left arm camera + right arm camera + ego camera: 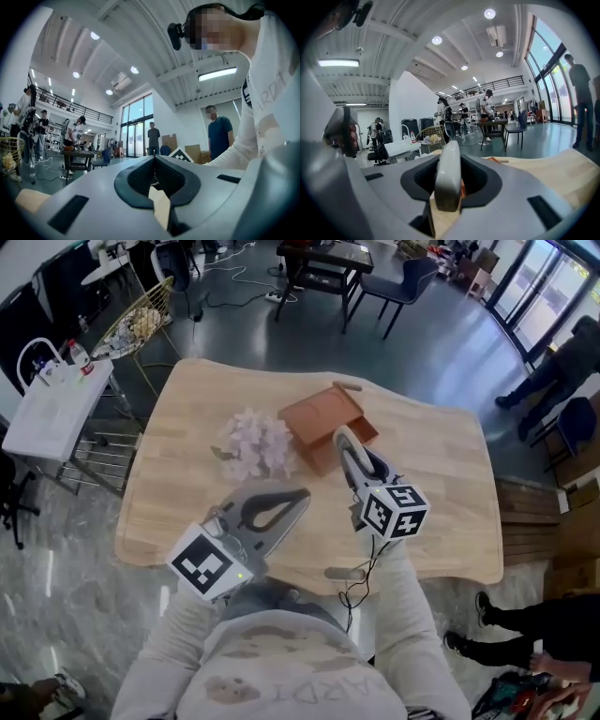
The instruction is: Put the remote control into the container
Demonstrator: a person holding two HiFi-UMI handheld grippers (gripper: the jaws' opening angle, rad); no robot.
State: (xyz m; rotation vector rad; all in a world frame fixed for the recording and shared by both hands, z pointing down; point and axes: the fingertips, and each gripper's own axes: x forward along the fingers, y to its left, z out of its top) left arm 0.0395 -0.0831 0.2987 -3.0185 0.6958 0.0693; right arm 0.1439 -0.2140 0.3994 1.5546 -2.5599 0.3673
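1. Remote control [448, 171]: pinched edge-on between the jaws of the right gripper [361, 472], above the table [441, 521] and just beside the brown container [323, 420].
2. Left gripper [292, 498]: jaws pressed together, nothing in them (spare; it could steady the container).
3. Handling, as judged: carry the remote squarely over the container's opening, lower it well inside, and only then release.

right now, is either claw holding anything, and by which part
The right claw holds the remote control by its near end, far end sticking out. The left claw is shut, empty.
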